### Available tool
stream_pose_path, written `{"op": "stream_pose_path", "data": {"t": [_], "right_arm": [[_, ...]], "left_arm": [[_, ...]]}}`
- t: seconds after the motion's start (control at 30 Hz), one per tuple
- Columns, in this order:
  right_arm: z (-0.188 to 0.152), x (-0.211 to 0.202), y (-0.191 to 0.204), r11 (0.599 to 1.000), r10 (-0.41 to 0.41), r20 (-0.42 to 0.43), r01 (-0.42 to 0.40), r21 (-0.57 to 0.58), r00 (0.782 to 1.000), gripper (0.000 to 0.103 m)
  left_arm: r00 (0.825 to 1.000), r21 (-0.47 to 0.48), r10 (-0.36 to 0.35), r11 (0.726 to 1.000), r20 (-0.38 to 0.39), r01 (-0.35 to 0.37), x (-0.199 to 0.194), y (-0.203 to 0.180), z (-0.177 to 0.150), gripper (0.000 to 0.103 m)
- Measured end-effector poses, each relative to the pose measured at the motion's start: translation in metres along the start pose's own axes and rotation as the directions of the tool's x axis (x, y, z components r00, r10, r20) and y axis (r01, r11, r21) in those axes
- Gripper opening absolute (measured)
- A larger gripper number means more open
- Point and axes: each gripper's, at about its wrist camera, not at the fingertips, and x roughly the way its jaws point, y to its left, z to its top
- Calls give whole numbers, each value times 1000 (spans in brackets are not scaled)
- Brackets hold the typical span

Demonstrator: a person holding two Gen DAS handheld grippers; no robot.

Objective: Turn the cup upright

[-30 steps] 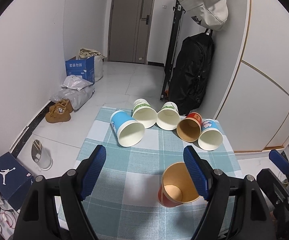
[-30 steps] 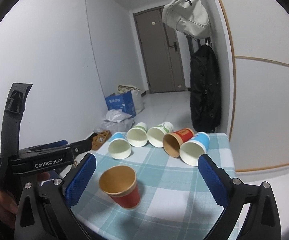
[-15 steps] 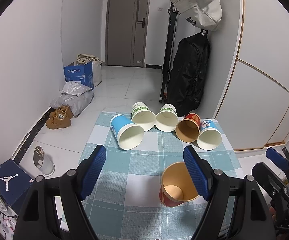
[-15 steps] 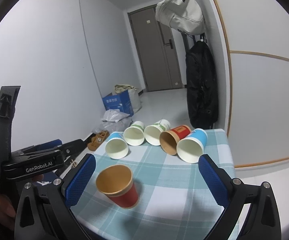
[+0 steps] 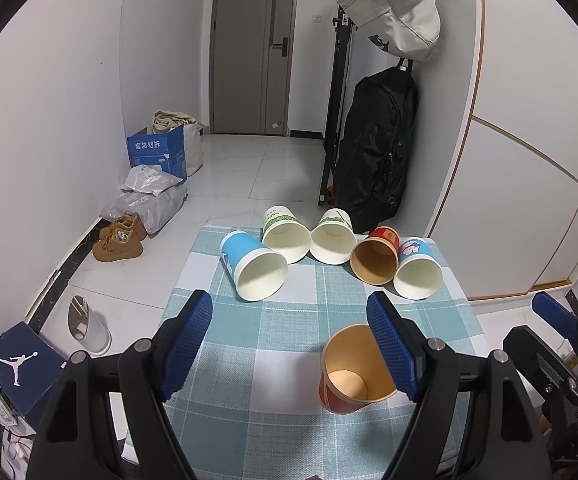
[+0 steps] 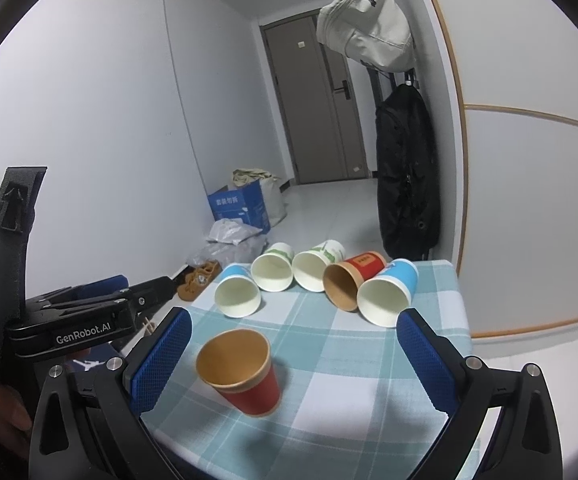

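A red paper cup (image 5: 355, 372) stands upright on the checked tablecloth (image 5: 281, 344); it also shows in the right wrist view (image 6: 245, 372). Several paper cups lie on their sides in a row at the far edge: a blue one (image 5: 253, 266), two green-white ones (image 5: 287, 228) (image 5: 333, 236), a red one (image 5: 375, 256) and a light blue one (image 5: 417, 270). My left gripper (image 5: 291, 340) is open and empty above the near cloth. My right gripper (image 6: 293, 354) is open and empty, back from the upright cup.
The table is small, with floor dropping off on all sides. A black bag (image 5: 377, 148) hangs beyond the far edge by the wall. Shoes (image 5: 119, 236), plastic bags and a blue box (image 5: 157, 152) lie on the floor at left. A shoebox (image 5: 17, 364) sits at near left.
Both grippers have drawn back and risen slightly from the table. The upright red cup and the lying cups have not moved.
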Motion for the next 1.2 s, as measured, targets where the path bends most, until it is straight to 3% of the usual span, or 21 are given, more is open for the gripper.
{"op": "stream_pose_path", "data": {"t": [1.2], "right_arm": [[0,1,-1,1000,2,-6,-2,6,1000,103]], "left_arm": [[1000,4,1,1000,-1,-1,0,-1,-1,76]]}}
